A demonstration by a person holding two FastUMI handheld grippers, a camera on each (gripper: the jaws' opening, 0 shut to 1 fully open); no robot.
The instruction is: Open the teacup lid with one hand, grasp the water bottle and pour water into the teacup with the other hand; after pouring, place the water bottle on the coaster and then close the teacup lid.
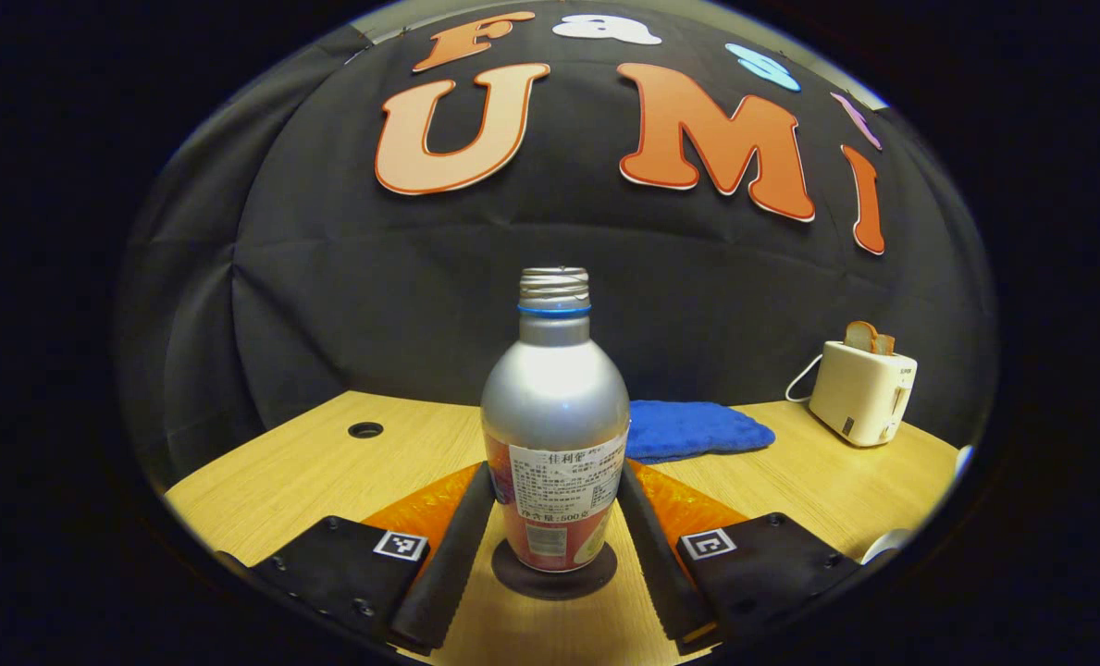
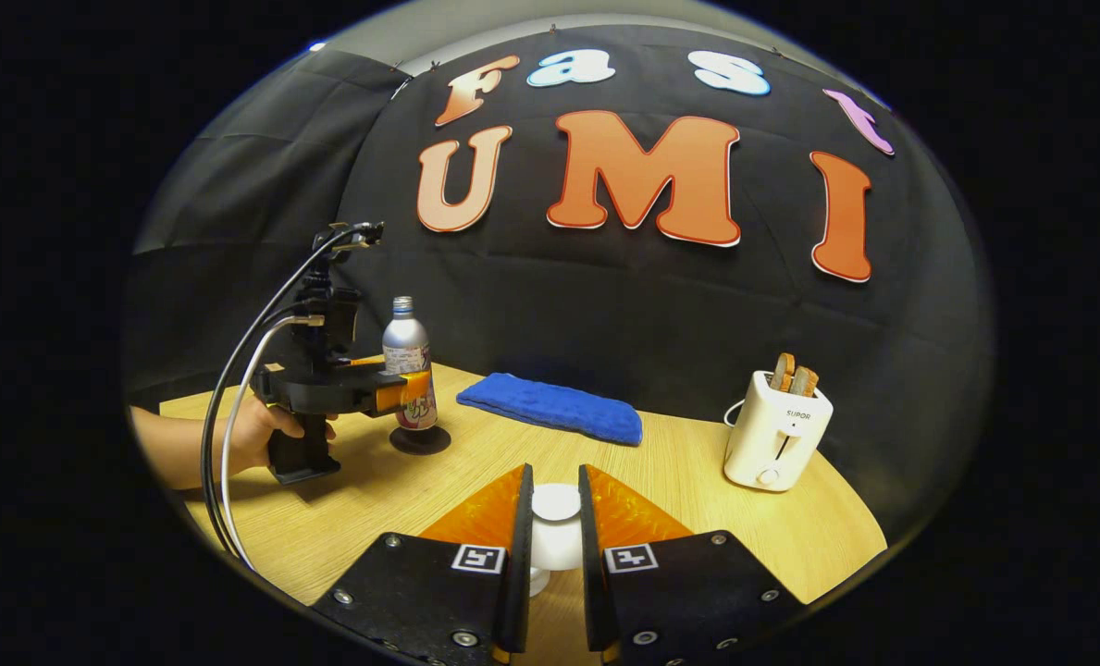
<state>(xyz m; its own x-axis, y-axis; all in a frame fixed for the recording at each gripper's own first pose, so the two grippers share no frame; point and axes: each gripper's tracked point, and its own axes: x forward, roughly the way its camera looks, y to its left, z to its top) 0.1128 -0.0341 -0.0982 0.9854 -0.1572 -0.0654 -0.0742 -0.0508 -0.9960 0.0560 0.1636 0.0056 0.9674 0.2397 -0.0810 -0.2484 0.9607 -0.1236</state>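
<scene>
Wooden table [image 2: 698, 462]: carrying everything.
Blue towel [image 2: 550, 407]: lying far, centre.
Toaster [image 2: 776, 435]: standing right.
Left gripper [image 1: 554, 495]: jaws pinching the water bottle [image 1: 554, 407], which is standing upright on the dark coaster [image 1: 554, 573].
Right gripper [image 2: 554, 518]: jaws squeezing the white teacup lid [image 2: 556, 504], near centre.

silver water bottle [image 1: 554, 398], blue towel [image 1: 696, 430], cream toaster [image 1: 862, 392]

A blue towel [image 2: 550, 407] lies near a white toaster [image 2: 776, 430] holding toast.
</scene>
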